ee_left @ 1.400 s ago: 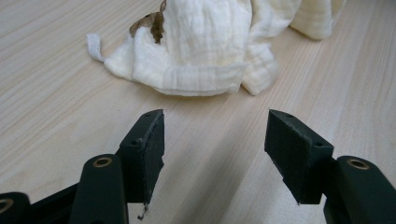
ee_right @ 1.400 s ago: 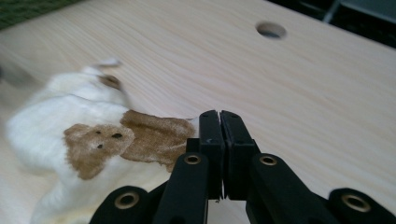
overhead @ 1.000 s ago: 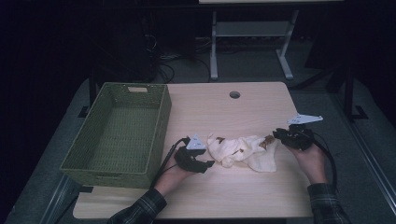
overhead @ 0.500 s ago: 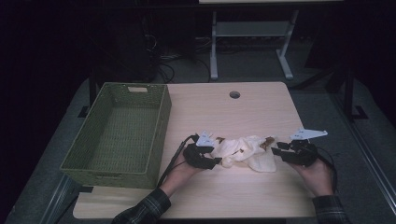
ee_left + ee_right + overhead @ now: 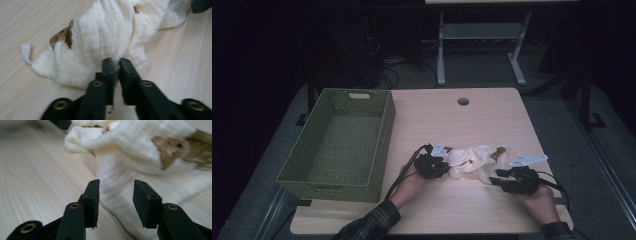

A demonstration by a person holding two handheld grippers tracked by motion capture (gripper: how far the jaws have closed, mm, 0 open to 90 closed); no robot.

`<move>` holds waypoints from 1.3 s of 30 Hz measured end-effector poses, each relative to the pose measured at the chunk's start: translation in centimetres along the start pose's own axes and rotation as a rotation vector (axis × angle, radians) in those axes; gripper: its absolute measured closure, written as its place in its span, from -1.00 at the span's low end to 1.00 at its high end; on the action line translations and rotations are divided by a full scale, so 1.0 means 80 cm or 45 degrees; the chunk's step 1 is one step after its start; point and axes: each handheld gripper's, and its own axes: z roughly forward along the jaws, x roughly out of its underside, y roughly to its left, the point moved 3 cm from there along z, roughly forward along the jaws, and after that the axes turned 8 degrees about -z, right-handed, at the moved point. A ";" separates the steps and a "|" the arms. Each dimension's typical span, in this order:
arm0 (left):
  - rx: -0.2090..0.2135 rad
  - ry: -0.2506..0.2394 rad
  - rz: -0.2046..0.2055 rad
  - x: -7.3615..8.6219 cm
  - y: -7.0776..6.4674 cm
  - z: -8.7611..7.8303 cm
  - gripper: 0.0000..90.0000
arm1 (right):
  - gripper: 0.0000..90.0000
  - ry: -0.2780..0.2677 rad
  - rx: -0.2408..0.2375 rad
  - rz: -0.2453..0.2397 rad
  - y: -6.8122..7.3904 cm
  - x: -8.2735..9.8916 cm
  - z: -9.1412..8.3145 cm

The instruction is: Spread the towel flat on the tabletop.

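A crumpled cream cloth (image 5: 474, 159) with brown bear prints lies on the wooden table (image 5: 452, 125), in front of the person. My left gripper (image 5: 446, 169) is at the cloth's left end. Its jaws have just been closing, and in the left gripper view the left gripper (image 5: 115, 62) is shut on a fold of the cloth (image 5: 100, 37). My right gripper (image 5: 493, 179) is at the cloth's near right edge. Its jaws have just been opening. In the right gripper view the right gripper (image 5: 116, 192) stands open low over the table, with the cloth (image 5: 140, 142) edge lying between and beyond the pads.
A green woven basket (image 5: 384, 135) stands on the table's left side with nothing in it. A round cable hole (image 5: 463, 101) sits near the far edge. Beyond the table are a dark floor, cables and a white stand (image 5: 441, 55).
The left gripper has shifted right onto the cloth and closed on a fold. The right hand has moved from the cloth's right end toward the near edge, and its jaws stand wider.
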 end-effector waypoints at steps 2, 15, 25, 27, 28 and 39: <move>0.007 -0.008 -0.002 -0.002 0.001 -0.003 0.91 | 0.24 -0.016 -0.015 0.004 0.002 -0.005 0.005; 0.025 -0.171 -0.062 -0.035 0.010 -0.049 0.93 | 0.96 0.033 0.013 -0.086 0.004 -0.012 0.024; -0.041 -0.285 -0.133 -0.052 0.036 -0.085 0.93 | 0.97 -0.049 0.009 -0.103 -0.001 -0.003 -0.021; -0.058 -0.293 -0.150 -0.053 0.045 -0.090 0.93 | 0.97 -0.066 0.016 -0.092 -0.004 0.000 -0.032; -0.067 -0.304 -0.173 -0.054 0.049 -0.091 0.93 | 0.97 -0.082 0.012 -0.082 -0.004 0.001 -0.038; -0.143 -0.184 -0.268 -0.048 0.088 -0.043 0.65 | 0.95 -0.022 0.032 -0.076 -0.013 0.018 -0.040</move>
